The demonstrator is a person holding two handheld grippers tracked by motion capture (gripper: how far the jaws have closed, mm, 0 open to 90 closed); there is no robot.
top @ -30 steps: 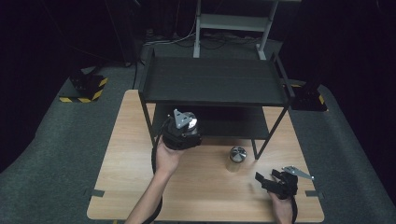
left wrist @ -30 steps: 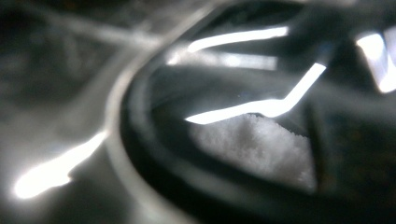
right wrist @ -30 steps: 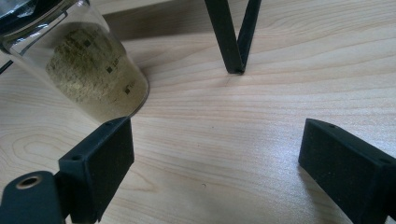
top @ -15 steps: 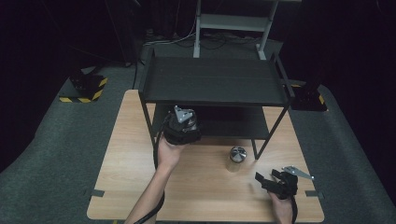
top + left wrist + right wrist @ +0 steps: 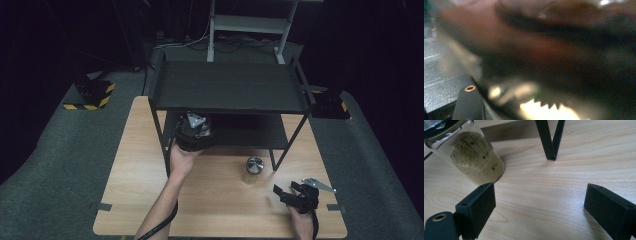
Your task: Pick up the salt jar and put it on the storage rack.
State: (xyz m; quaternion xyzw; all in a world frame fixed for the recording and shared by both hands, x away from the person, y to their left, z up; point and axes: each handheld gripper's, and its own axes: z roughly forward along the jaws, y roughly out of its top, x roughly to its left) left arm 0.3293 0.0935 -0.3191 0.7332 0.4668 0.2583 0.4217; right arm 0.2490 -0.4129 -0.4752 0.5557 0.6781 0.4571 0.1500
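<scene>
My left gripper point(image 5: 194, 131) reaches under the top tier of a black two-tier rack point(image 5: 230, 87), at the lower shelf's front left. In the left gripper view a blurred glassy thing with brown contents point(image 5: 536, 57) sits right against the camera; the jaws are shut on it. A glass jar point(image 5: 254, 167) with a silver lid stands on the wooden table point(image 5: 140, 190) in front of the rack. My right gripper point(image 5: 286, 192) rests low at the front right of the table, open. Its jaws point(image 5: 541, 205) frame bare wood, with the jar of tan powder point(image 5: 474, 157) just beyond the left jaw.
A rack leg point(image 5: 550, 142) stands on the table right of the jar. Yellow-and-black striped blocks lie on the grey floor at the left point(image 5: 92, 95) and right point(image 5: 327, 105). A grey metal frame point(image 5: 245, 25) rises behind the rack.
My left hand has edged slightly forward toward the rack's lower shelf. The right gripper and the jar have stayed put.
</scene>
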